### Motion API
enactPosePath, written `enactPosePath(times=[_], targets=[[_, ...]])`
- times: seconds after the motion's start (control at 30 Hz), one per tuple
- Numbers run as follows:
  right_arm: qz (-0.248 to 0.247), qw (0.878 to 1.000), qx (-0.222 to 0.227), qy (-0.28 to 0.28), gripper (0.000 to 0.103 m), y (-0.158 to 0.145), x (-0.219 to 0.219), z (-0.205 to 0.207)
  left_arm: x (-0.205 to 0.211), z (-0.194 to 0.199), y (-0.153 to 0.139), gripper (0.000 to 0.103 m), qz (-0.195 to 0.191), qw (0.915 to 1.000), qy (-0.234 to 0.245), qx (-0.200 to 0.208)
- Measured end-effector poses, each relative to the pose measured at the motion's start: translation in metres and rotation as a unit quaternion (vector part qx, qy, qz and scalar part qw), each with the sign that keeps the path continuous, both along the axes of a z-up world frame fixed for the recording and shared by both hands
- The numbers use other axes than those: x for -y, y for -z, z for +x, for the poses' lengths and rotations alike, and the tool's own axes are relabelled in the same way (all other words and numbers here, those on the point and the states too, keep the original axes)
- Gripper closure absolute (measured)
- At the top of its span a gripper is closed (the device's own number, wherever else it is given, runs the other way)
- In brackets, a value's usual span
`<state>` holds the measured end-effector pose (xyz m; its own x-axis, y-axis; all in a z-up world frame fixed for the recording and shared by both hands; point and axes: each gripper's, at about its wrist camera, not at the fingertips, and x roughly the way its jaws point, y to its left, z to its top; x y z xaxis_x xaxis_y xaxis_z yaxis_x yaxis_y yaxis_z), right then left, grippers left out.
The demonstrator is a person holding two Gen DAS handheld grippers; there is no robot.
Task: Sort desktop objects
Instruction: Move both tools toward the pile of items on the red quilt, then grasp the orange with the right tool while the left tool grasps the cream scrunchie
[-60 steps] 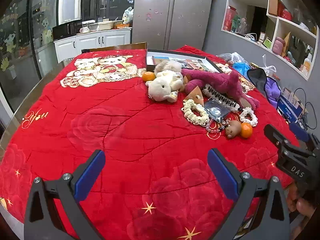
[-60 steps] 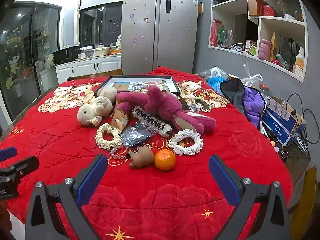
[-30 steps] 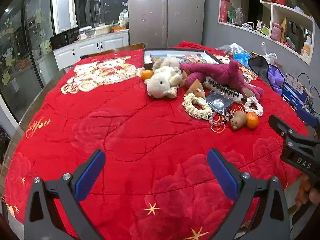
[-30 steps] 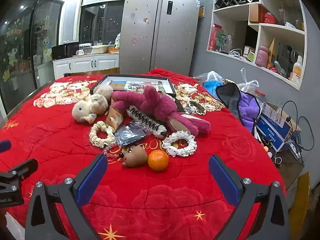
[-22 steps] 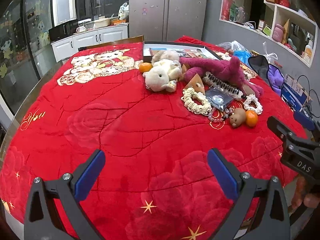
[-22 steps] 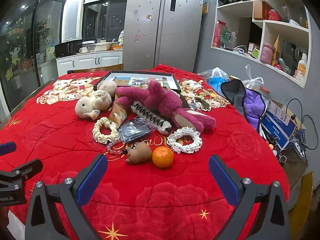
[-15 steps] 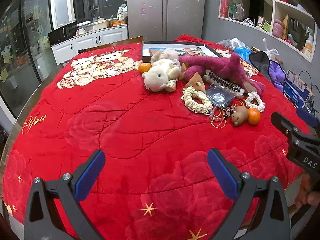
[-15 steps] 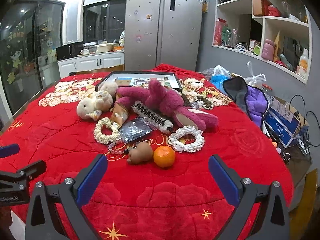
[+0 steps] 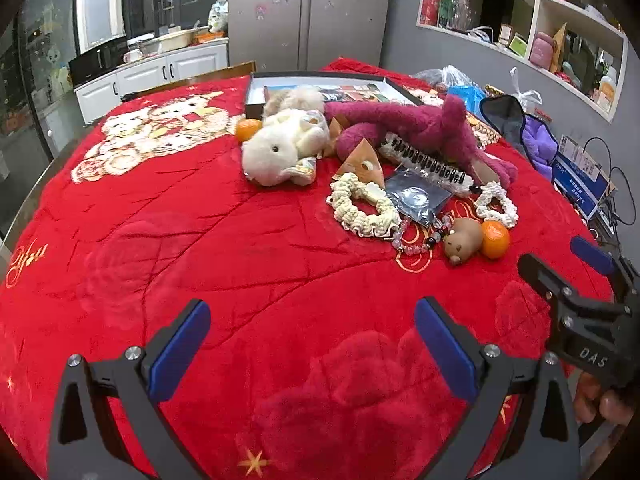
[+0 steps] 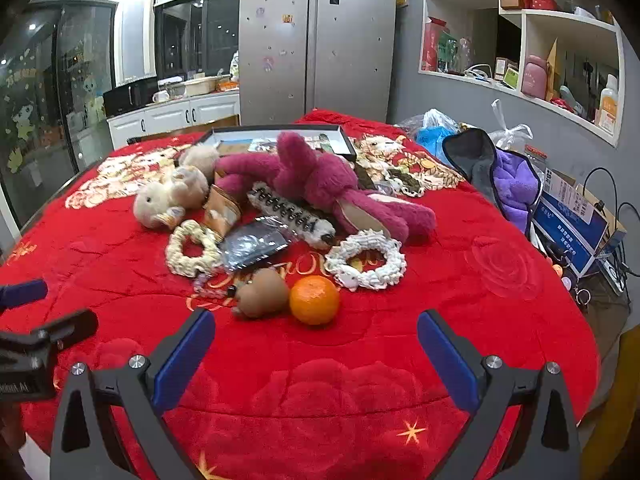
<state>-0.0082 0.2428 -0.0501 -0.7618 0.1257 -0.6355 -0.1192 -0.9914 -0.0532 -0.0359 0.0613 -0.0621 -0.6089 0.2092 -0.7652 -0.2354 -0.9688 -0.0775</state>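
Sorting not begun: left tongs [image 9: 312, 344] and right tongs [image 10: 316, 352] both gape wide and empty at frame bottom, while plush toys [image 10: 320, 180], orange [image 10: 314, 299] and scrunchies [image 10: 366, 260] sit heaped mid-frame on the red-covered bench [image 10: 400, 380].

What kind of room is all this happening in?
Most likely a home kitchen-dining room: a tall steel fridge, white cabinets with a worktop, and a table under a red blanket strewn with toys.
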Motion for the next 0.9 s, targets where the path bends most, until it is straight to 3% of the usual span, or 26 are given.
enactPosePath(times=[0.7,0.8,0.9], targets=[[-0.024,0.998,0.059,0.010,0.000,0.040,-0.038,-0.058,-0.032,-0.099,0.039,0.000,0.001,0.9989,0.010,0.047],[-0.048,0.997,0.064,0.015,0.000,0.043,-0.043,-0.065,-0.038,-0.109,0.044,0.000,0.002,0.9986,0.015,0.052],[-0.057,0.992,0.105,0.038,0.000,0.054,-0.046,-0.076,-0.041,-0.116,0.046,0.000,0.001,0.9989,0.020,0.043]])
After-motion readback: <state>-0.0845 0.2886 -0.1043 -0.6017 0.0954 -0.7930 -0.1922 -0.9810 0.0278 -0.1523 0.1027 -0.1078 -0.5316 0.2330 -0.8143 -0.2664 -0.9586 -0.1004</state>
